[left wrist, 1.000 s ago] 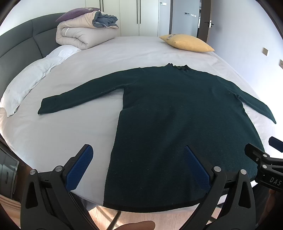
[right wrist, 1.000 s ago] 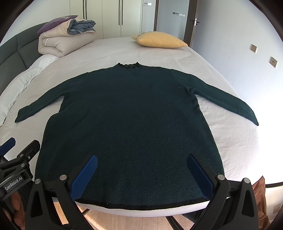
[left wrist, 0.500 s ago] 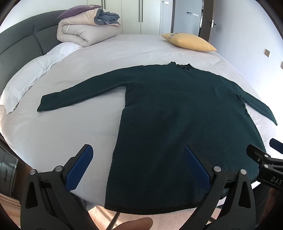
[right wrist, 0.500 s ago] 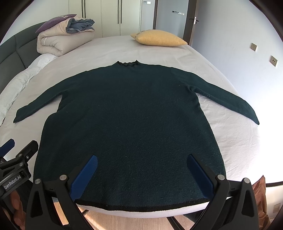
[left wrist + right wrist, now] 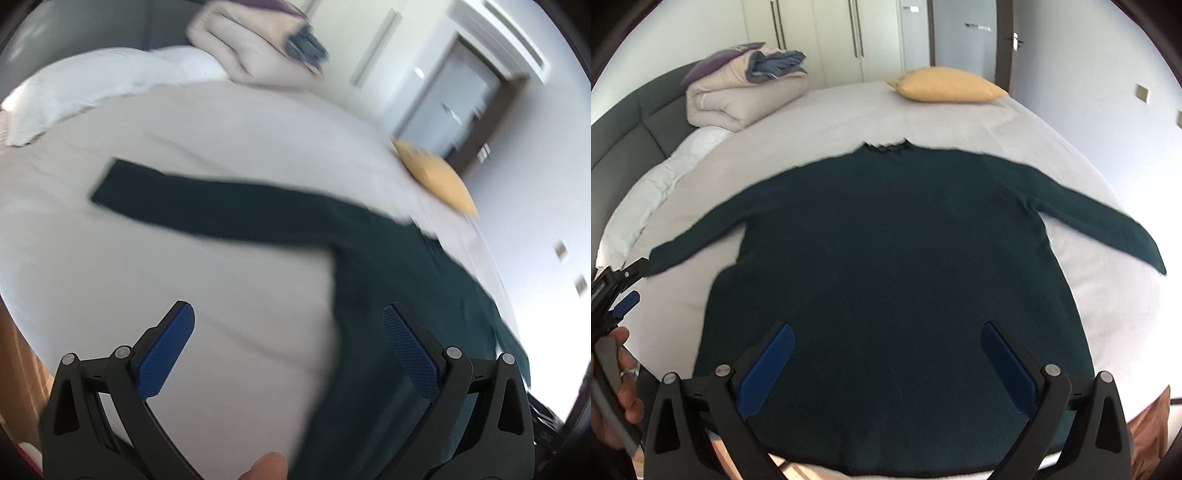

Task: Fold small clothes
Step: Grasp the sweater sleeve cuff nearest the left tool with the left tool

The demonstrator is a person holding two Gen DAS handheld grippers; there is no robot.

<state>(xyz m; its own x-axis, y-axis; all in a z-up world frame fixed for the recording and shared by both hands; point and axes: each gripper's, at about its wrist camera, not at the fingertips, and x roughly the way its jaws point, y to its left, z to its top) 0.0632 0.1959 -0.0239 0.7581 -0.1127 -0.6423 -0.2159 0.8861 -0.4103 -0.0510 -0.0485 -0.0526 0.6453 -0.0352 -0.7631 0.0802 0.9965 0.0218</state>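
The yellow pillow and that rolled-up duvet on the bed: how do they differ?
The yellow pillow is one flat, plain cushion; the duvet is a bulkier beige bundle, folded, with purple and blue layers on top. The pillow lies nearer the door, the duvet against the headboard. Both rest beyond the sweater.

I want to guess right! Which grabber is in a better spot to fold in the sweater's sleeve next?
Probably the left gripper. It is open and points toward the left sleeve of the dark green knitted sweater. The right gripper, also open, hovers over the sweater's middle near the hem, away from both sleeves.
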